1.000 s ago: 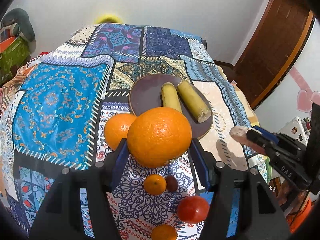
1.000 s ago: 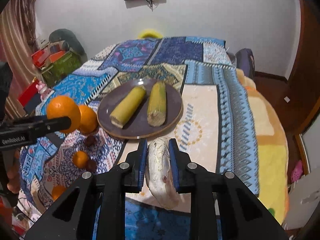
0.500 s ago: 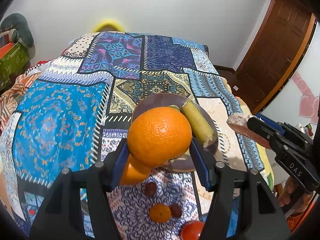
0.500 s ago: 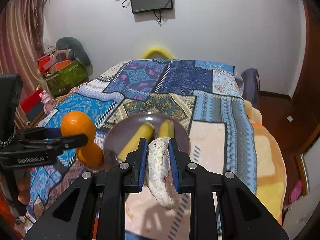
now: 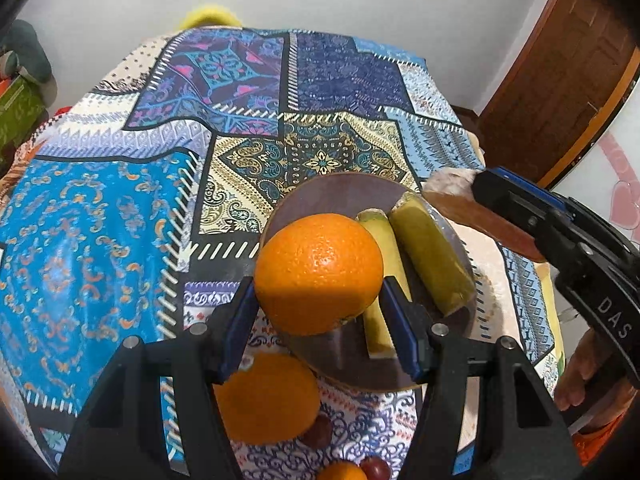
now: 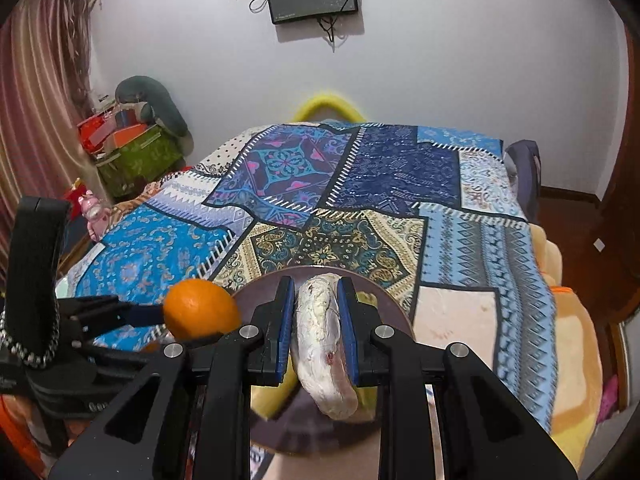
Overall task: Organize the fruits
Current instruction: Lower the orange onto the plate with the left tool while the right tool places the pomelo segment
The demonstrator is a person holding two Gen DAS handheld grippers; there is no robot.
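Observation:
My left gripper (image 5: 320,308) is shut on a large orange (image 5: 318,274) and holds it over the near left edge of a brown plate (image 5: 340,196). Two yellow-green banana pieces (image 5: 430,256) lie on the plate. My right gripper (image 6: 318,320) is shut on a pale, whitish curved fruit (image 6: 322,352) and holds it above the plate (image 6: 396,312). That fruit also shows at the right of the left wrist view (image 5: 472,208). The orange shows at the left of the right wrist view (image 6: 200,314).
A second orange (image 5: 266,396) lies on the patchwork bedcover (image 5: 100,232) below my left gripper, with small dark fruits (image 5: 318,432) and a small orange (image 5: 340,472) nearer. Boxes (image 6: 132,152) stand left of the bed. A wooden door (image 5: 560,80) is at the right.
Both grippers have moved forward with their fruit, so the orange and the pale fruit now hang over the plate. The loose fruits on the cover have dropped toward the bottom of the view.

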